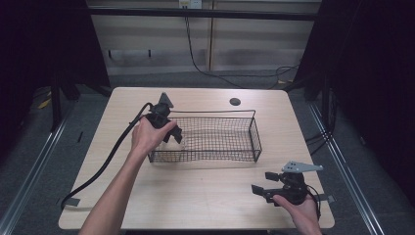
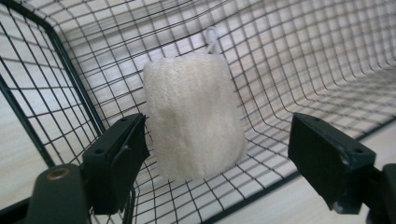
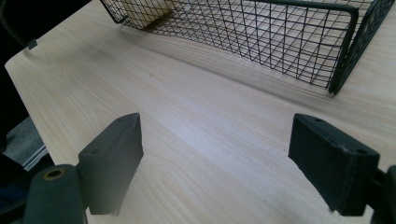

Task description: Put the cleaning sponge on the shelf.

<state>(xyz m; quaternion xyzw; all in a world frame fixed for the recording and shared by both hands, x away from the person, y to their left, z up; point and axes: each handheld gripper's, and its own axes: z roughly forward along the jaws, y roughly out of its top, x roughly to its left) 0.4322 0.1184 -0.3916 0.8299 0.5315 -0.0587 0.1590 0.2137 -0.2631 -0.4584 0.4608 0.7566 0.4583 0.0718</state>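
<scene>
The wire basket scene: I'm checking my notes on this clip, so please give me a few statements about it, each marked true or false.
1. A pale loofah sponge lies inside the black wire basket. True.
2. The left gripper is clamped shut on the sponge. False: its jaws stand wide open, one beside the sponge, the other well apart from it.
3. The right gripper reaches into the basket. False: it is over bare table, outside the basket.
4. The right gripper's jaws are open with nothing between them. True.
5. The basket stands on a light wooden table. True.
</scene>
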